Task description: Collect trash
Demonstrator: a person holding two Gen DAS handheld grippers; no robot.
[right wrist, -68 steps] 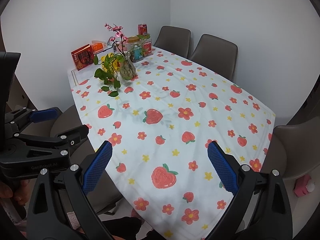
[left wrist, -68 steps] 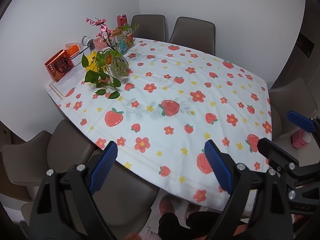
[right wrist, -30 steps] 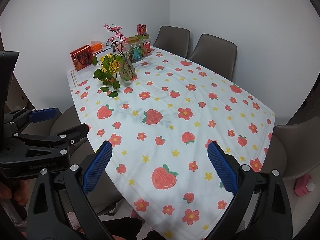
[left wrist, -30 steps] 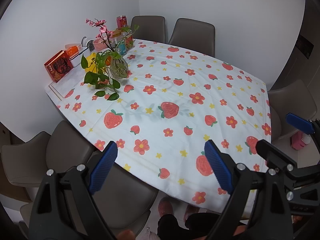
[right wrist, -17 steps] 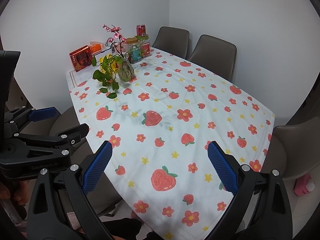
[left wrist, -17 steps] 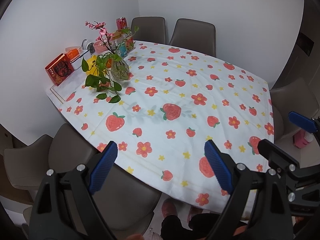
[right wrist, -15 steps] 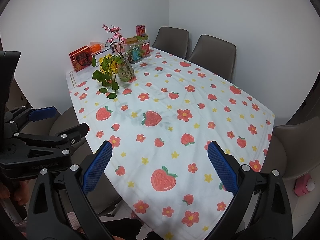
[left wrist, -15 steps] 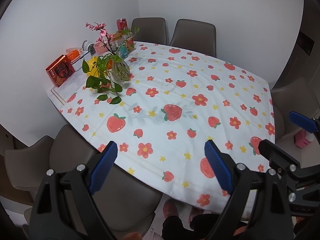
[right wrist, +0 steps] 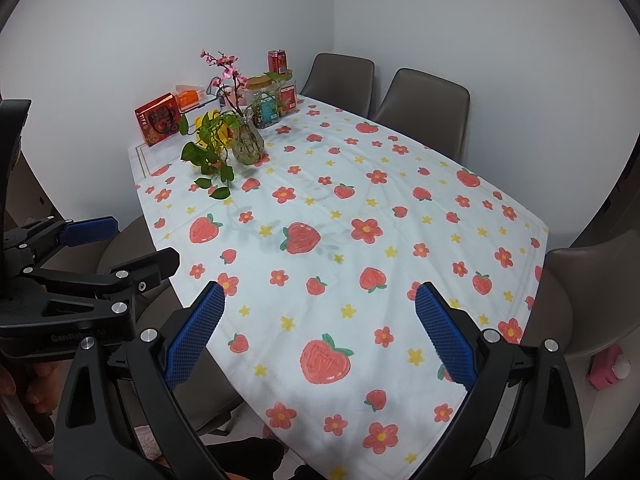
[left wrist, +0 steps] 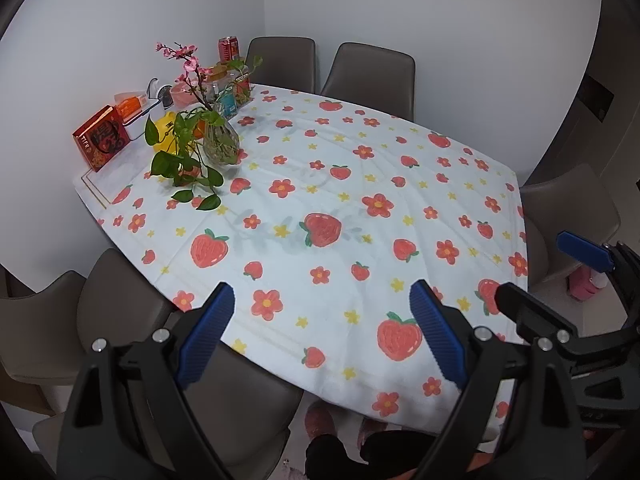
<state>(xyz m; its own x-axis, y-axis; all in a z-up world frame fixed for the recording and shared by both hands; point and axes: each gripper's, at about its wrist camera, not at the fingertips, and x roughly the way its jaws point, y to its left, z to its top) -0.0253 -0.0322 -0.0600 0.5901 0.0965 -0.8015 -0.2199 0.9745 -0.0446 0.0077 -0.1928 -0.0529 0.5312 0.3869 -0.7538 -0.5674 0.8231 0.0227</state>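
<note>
- Table point(left wrist: 400, 272): one, under a cloth printed with strawberries and flowers. Its whole near and middle stretch lies bare, with no scrap or wrapper in either view. That fits trash already gathered, or trash that lies elsewhere.
- Chairs point(left wrist: 368, 68): five show in the left view. Two are beyond the table's far side, two at its left edge and one at its right, all pushed in so the edges stay reachable.
- Left gripper point(left wrist: 320, 332): one, fingers spread wide with nothing between them, poised above the table's near edge.
- Right gripper point(right wrist: 316, 332): one, likewise spread and empty, above the near edge. The two sit side by side, probably surveying.
- Vase point(left wrist: 221, 142): one, with trailing leaves and a pink sprig, at the table's far left corner.
- Red box point(left wrist: 102, 138): one, upright against the wall behind the vase.
- Can point(left wrist: 229, 49): one, red, upright at the far corner. It is the likeliest trash, though whether it is empty cannot be told.
- Jars and packets around the vase: clustered too closely to count.
</note>
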